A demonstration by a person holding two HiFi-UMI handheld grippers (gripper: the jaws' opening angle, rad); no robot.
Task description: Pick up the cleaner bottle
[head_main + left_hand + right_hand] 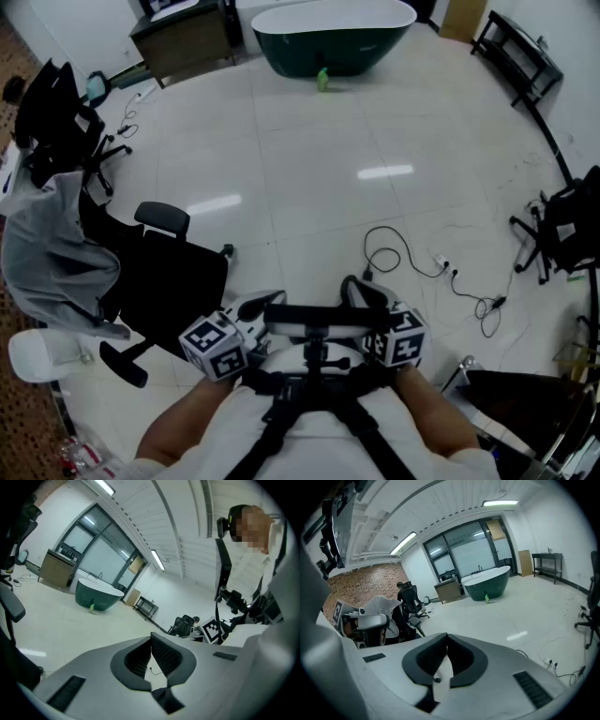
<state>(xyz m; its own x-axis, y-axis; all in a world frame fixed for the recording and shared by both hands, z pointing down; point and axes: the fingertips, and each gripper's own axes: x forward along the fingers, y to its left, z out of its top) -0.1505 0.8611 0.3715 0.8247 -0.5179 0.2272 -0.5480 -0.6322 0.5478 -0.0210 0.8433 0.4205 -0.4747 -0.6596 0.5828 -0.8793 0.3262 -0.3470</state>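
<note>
Head view shows cleaner bottle (pixel 322 80) tiny, distant; left gripper (pixel 151 639) and right gripper (pixel 446 639) fingers closed, empty.

I see the cleaner bottle (pixel 322 80) on the floor (pixel 309 187) just before the bathtub (pixel 334 37) at the far edge, with a cabinet (pixel 183 39) left of the bathtub.

Dark green bathtub (pixel 309 49), black office chair (pixel 178 281), grey jacket (pixel 54 258), floor cables (pixel 409 255), wooden cabinet (pixel 183 42)
</note>
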